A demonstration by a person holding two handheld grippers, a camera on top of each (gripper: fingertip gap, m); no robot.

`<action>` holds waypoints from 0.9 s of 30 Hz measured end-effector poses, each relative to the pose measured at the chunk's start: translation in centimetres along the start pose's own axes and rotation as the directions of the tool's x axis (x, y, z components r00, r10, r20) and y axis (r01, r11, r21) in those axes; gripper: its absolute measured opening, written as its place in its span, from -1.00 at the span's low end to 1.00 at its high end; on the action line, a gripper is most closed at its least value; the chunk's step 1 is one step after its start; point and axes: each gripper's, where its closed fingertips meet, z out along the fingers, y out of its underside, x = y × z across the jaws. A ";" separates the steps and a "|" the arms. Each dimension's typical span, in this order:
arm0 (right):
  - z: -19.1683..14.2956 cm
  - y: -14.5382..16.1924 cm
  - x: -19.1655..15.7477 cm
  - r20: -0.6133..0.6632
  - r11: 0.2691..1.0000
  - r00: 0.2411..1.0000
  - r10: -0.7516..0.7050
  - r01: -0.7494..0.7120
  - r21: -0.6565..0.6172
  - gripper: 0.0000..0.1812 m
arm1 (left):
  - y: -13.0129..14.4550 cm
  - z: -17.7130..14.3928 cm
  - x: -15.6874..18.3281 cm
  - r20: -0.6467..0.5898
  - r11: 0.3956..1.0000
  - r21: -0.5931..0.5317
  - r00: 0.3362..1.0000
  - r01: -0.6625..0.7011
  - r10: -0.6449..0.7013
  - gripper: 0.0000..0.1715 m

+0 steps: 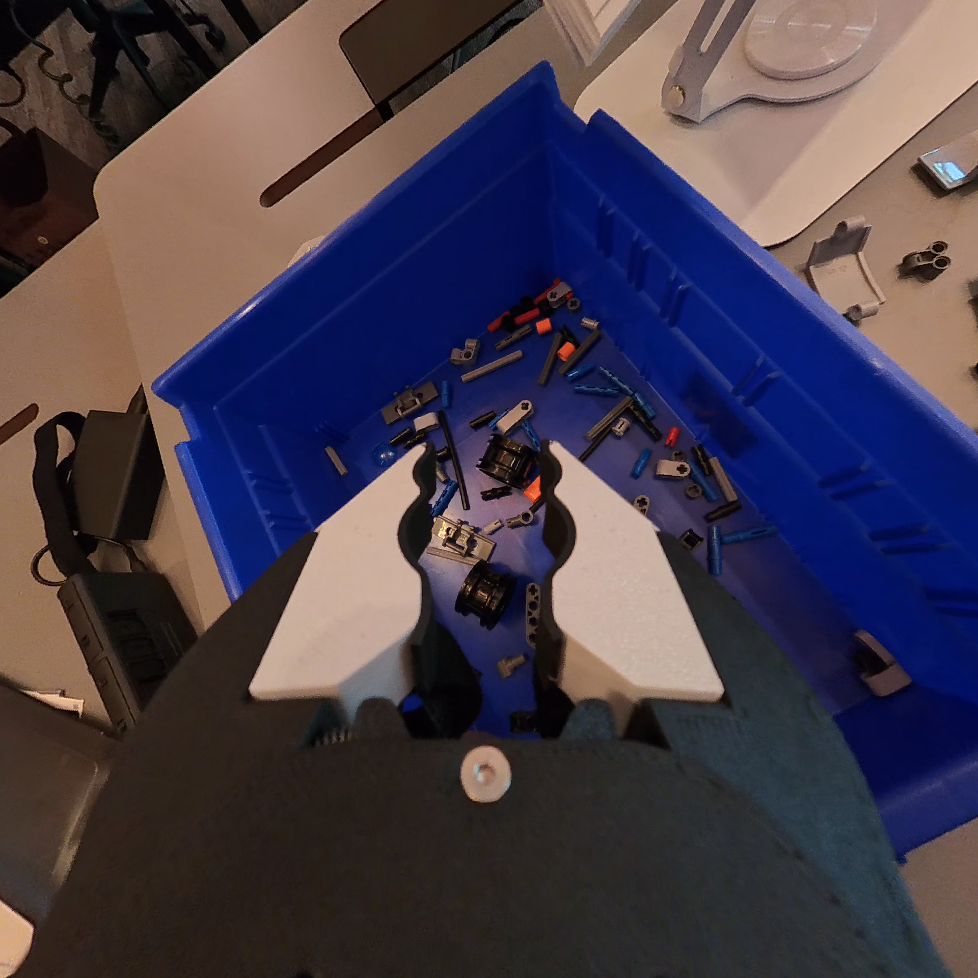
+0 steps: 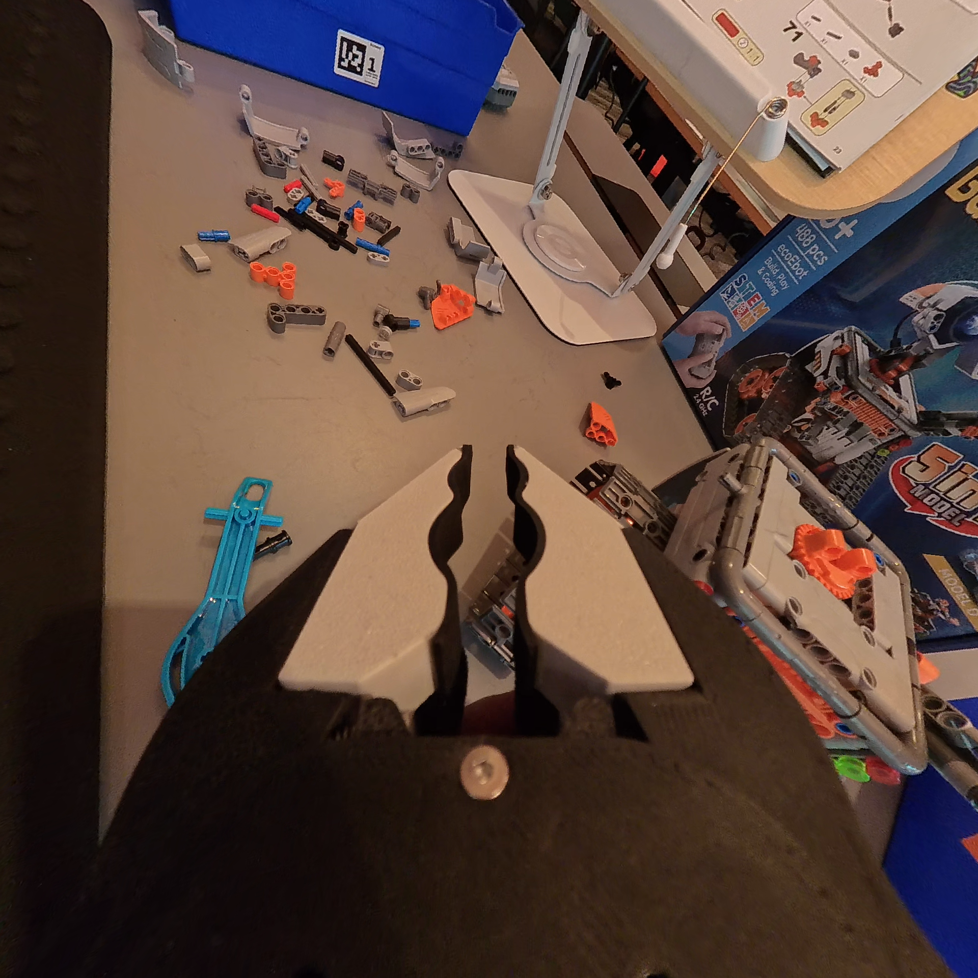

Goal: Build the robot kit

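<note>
My left gripper [image 1: 487, 449] is open and empty, held above the inside of a blue plastic bin [image 1: 370, 296]. Many small building-kit parts lie on the bin floor. One black wheel hub [image 1: 505, 459] shows between my fingertips, a second black wheel hub [image 1: 484, 591] and a grey hinge plate [image 1: 461, 537] show farther back between the fingers. My right gripper [image 2: 488, 450] hovers over the grey table with its jaws a narrow gap apart and nothing in them. A partly built grey and orange model [image 2: 804, 592] sits just to its right, partly hidden under the fingers.
Loose grey, black, blue and orange parts [image 2: 328, 238] are scattered on the table before the blue bin [image 2: 423, 58]. A turquoise tool [image 2: 227, 571] lies left. A white stand [image 2: 555, 254], an instruction sheet [image 2: 825, 58] and the kit box [image 2: 847, 370] are to the right. One gripper's finger ends stand about 55 cm off the other's.
</note>
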 end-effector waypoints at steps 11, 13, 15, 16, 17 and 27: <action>-0.1 -0.3 -0.1 0.002 1.000 1.000 -0.009 0.009 0.008 -0.88 | 0.3 0.0 -0.1 0.014 1.000 -0.010 1.000 0.012 -0.012 -0.53; -0.1 -0.3 -0.1 0.001 1.000 1.000 -0.010 0.010 0.008 -0.88 | 0.3 -0.3 -0.2 0.020 1.000 -0.009 1.000 0.013 -0.012 -0.53; -0.2 -0.3 -0.1 -0.001 1.000 1.000 -0.011 0.011 0.010 -0.88 | 0.4 -0.6 -0.3 0.026 1.000 -0.010 1.000 0.013 -0.013 -0.53; -0.2 -0.4 -0.1 -0.002 1.000 1.000 -0.012 0.012 0.010 -0.88 | 0.4 -0.8 -0.4 0.030 1.000 -0.011 0.999 0.014 -0.014 -0.54; -0.2 -0.4 -0.1 -0.004 1.000 1.000 -0.013 0.013 0.011 -0.88 | 0.5 -1.0 -0.5 0.035 1.000 -0.013 0.999 0.017 -0.016 -0.54; 0.0 0.0 -0.1 0.004 1.000 1.000 -0.001 0.001 0.001 -0.88 | 1.0 -4.7 -1.5 0.126 1.000 0.001 0.992 0.014 -0.014 -0.64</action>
